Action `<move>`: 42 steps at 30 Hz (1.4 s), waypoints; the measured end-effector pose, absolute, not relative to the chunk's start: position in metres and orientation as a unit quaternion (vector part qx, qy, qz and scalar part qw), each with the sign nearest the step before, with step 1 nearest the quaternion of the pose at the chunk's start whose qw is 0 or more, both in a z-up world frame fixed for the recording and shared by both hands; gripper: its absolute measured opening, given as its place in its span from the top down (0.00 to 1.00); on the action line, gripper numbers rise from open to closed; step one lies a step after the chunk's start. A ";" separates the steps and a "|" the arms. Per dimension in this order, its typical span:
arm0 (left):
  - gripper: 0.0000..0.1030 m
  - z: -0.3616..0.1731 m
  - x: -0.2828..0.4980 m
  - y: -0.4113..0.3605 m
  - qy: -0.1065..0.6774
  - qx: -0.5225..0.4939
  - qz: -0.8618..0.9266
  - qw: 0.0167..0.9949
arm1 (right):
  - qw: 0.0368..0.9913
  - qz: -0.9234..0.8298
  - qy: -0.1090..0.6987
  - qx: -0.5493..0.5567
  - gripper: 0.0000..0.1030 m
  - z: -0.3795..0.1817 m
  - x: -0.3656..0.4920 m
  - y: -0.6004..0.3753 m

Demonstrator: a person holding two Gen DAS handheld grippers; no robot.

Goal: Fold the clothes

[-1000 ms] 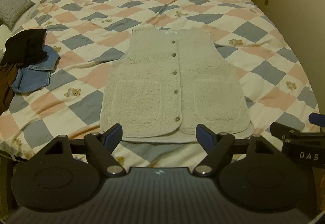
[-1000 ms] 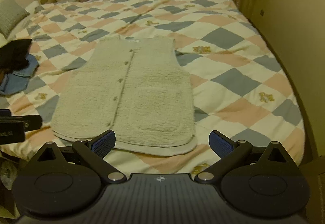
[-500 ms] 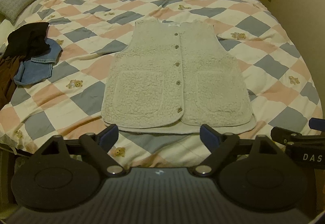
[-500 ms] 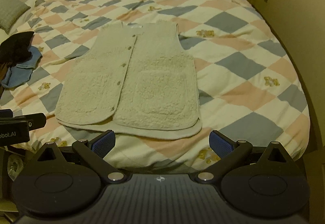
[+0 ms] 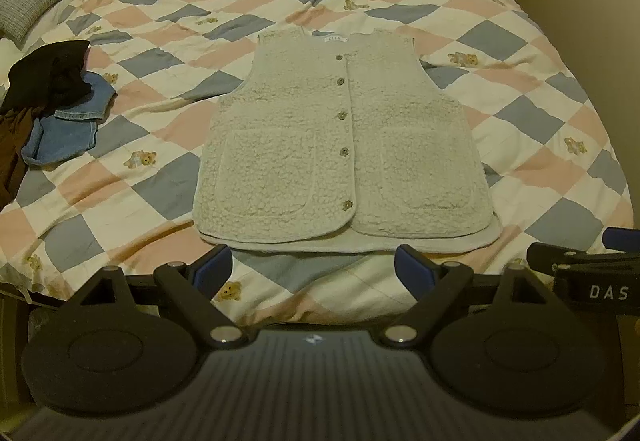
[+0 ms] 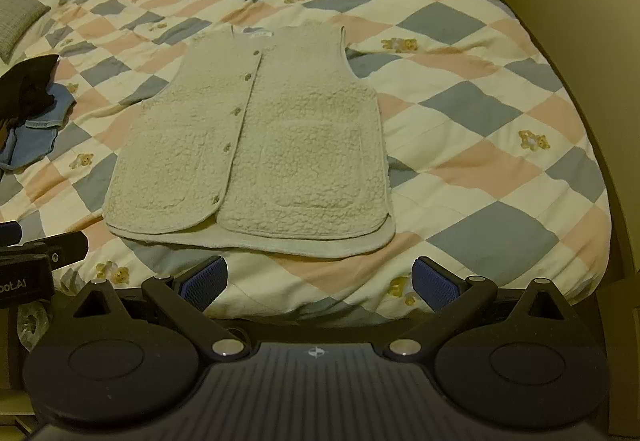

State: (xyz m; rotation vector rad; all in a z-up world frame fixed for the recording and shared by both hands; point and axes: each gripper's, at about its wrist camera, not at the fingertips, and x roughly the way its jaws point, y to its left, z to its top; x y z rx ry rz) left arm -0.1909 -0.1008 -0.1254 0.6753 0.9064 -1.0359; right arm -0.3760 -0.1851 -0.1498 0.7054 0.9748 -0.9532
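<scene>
Both fingers (image 5: pixel 214 269) short of vest (image 5: pixel 344 145).

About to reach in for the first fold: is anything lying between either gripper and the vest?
Nothing visible. Only bare quilt lies between the open left gripper, the open right gripper and the vest. The pile of clothes lies well off to the left.

a bed with a pink, blue and cream diamond-patch quilt (image 5: pixel 168 177). a cream fleece button vest (image 5: pixel 344 145) lies flat at its middle, a heap of black and blue denim clothes (image 5: pixel 60 101) near the left edge, and a grey checked pillow (image 5: pixel 24 9) in the far left corner.
</scene>
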 end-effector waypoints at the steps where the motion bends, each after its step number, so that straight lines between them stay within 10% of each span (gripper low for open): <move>1: 0.16 -0.125 -0.191 -0.101 0.409 0.305 -0.469 0.721 | 0.719 -0.431 0.441 0.320 0.02 -0.150 -0.376 -0.186; 42: 0.12 -0.133 -0.152 -0.183 0.409 0.315 -0.498 0.697 | 0.685 -0.471 0.438 0.342 0.00 -0.154 -0.355 -0.259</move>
